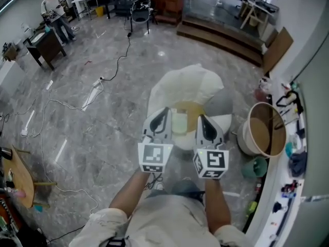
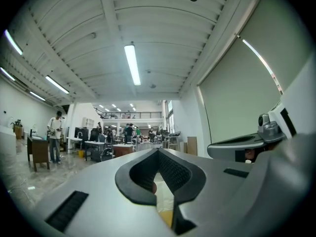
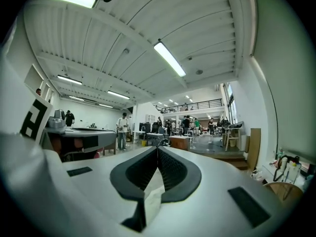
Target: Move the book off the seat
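Note:
In the head view a white, soft seat (image 1: 191, 84) sits on the floor ahead of me. A yellowish book (image 1: 186, 112) lies on it, with a pale sheet on top. My left gripper (image 1: 164, 110) and right gripper (image 1: 201, 118) are held side by side just above the near edge of the seat, one on each side of the book. Both are shut with nothing between the jaws. The left gripper view shows its gripper (image 2: 158, 152) with jaws together, aimed out across the hall. The right gripper (image 3: 158, 150) looks the same way in its own view.
A round wooden tub (image 1: 264, 130) and a green bucket (image 1: 255, 167) stand right of the seat, beside a cluttered ledge (image 1: 293, 153). Cables (image 1: 119, 59) run across the marble floor on the left. Wooden steps (image 1: 221, 35) and desks lie beyond, with a person (image 1: 54, 14) far left.

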Demonstrator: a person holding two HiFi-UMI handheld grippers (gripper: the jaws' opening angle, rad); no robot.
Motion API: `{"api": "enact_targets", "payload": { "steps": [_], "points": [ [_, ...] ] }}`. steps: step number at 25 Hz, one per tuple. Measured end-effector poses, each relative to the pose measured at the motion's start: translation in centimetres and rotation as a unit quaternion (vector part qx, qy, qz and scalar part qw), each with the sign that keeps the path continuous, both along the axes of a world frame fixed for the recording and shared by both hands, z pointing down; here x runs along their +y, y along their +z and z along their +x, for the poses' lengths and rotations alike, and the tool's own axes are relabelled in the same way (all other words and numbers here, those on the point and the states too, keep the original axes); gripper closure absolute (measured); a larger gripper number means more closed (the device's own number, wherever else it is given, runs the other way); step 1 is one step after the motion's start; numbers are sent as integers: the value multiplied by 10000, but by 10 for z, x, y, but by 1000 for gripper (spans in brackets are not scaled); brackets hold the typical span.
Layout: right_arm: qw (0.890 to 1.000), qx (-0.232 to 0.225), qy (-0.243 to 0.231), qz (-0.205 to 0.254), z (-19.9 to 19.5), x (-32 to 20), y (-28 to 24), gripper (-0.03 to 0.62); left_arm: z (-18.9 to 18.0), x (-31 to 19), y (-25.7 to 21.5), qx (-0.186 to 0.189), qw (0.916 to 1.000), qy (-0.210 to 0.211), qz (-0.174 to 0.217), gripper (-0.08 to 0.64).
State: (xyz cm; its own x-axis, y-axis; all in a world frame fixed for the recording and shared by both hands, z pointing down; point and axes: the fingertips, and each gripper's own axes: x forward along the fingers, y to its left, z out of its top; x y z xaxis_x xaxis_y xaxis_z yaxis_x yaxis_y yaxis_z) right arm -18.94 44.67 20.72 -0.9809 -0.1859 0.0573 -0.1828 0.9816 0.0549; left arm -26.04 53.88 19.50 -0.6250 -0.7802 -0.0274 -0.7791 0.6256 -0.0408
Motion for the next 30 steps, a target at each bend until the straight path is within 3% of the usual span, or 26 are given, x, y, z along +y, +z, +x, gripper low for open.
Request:
{"api": "enact_targets", "payload": {
  "steps": [6,12,17,22,30],
  "points": [
    [9999,-68,45,-131,-42,-52,14,586,-38,-50,17,46,9999,-19,-149,557],
    [9992,-13,-103,-383,-83,-121,20,586,-77,-111,17,-288,9988,-397,67,557],
    [9986,136,-76,-500,-112,-187,41,586,-107,-171,41,31,9988,-457,-152,557],
    [9935,188,-346,-1064,-133,-228,66,586,-134,-213,78,417,9966,-552,-456,557],
    [9850,980,-376,-1371,-175,-259,153,585,-173,-235,167,1301,9836,-610,-1091,555]
  ]
}}
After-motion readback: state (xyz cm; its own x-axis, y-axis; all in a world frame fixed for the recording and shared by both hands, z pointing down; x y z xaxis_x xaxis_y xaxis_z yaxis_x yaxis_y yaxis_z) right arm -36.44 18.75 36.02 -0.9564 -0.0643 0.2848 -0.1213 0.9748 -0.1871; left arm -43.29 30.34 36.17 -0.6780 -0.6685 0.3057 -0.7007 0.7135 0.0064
